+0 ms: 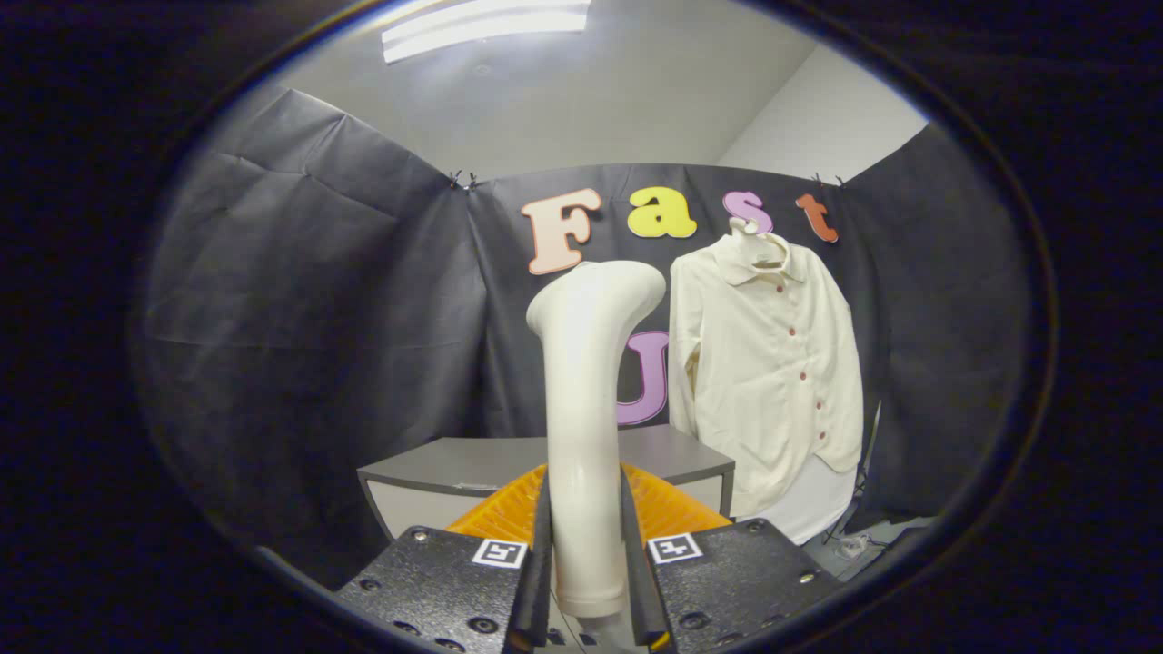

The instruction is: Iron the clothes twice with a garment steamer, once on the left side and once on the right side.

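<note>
A cream garment steamer (586,409) stands upright between my fingers, its handle pinched on both sides and its head angled toward the right. My gripper (586,536) is shut on that handle. Beyond the fingers and to the right, a cream button-up shirt (772,363) hangs on a hanger against the booth's black wall, its front facing me. The steamer's head is well short of the shirt, to the shirt's left.
A grey table (472,468) stands just beyond the fingers, below the steamer. Something white hangs or leans under the shirt's hem (809,509). Cables lie on the floor (859,545) to the right of the table.
</note>
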### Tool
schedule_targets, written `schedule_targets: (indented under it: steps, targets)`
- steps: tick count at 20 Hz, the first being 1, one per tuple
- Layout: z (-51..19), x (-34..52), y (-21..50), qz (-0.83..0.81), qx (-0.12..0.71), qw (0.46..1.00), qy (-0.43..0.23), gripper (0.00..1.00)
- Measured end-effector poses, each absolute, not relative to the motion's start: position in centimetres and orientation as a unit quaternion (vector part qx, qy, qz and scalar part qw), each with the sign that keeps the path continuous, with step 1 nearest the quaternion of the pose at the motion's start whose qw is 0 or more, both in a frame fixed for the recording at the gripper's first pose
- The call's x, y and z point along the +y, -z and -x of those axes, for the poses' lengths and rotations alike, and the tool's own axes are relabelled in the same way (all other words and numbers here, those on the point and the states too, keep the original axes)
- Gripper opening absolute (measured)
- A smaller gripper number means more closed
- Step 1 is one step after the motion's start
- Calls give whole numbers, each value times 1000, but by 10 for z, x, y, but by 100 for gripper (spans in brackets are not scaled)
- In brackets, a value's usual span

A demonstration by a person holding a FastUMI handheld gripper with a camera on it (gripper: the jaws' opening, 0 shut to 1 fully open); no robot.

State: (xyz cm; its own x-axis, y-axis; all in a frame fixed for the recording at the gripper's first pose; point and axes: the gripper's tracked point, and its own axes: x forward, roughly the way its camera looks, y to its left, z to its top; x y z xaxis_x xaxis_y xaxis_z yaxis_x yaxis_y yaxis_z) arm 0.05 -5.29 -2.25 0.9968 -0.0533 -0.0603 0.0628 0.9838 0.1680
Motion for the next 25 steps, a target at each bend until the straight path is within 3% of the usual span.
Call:
schedule_targets:
  steps: [25]
  targets:
    - [-1, -46, 41, -93, 40, 995, 27, 34]
